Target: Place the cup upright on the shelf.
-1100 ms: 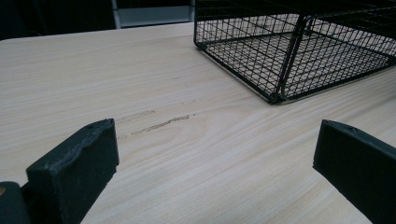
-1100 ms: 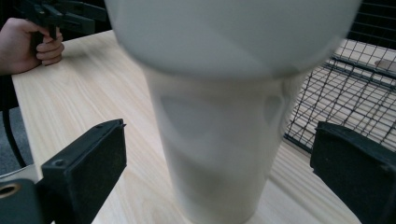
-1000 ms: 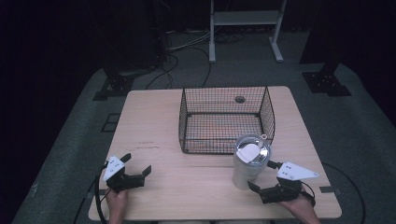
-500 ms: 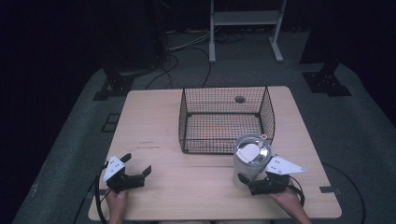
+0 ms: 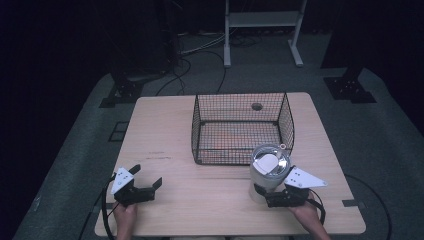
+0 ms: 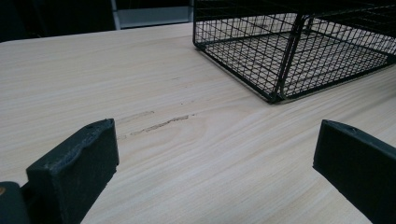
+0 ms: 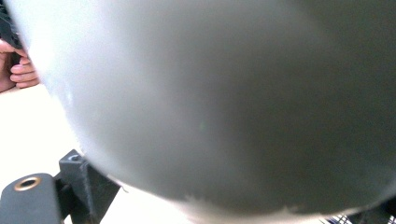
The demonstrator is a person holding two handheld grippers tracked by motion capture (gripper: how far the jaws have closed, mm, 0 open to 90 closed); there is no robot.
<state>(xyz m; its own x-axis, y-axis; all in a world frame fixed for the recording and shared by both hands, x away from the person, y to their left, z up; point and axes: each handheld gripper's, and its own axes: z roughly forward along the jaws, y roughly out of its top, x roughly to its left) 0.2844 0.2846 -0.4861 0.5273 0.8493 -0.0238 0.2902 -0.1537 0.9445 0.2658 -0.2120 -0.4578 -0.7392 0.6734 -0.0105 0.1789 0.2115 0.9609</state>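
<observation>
Tall grey metal canister [image 5: 269,172] upright on wooden counter [image 5: 200,195], just outside black wire basket [image 5: 240,127] front-right corner | right tongs [image 5: 272,196] at its base, grip state cannot tell | left tongs [image 5: 142,186] apart, idle, well apart | right hand nearer

- I see a pale wooden surface [image 5: 165,135] standing on grey carpet [image 5: 80,165].
- Beyond its far edge, black cables [image 5: 200,50] trail past a white metal frame [image 5: 262,22].
- The room is dark.
</observation>
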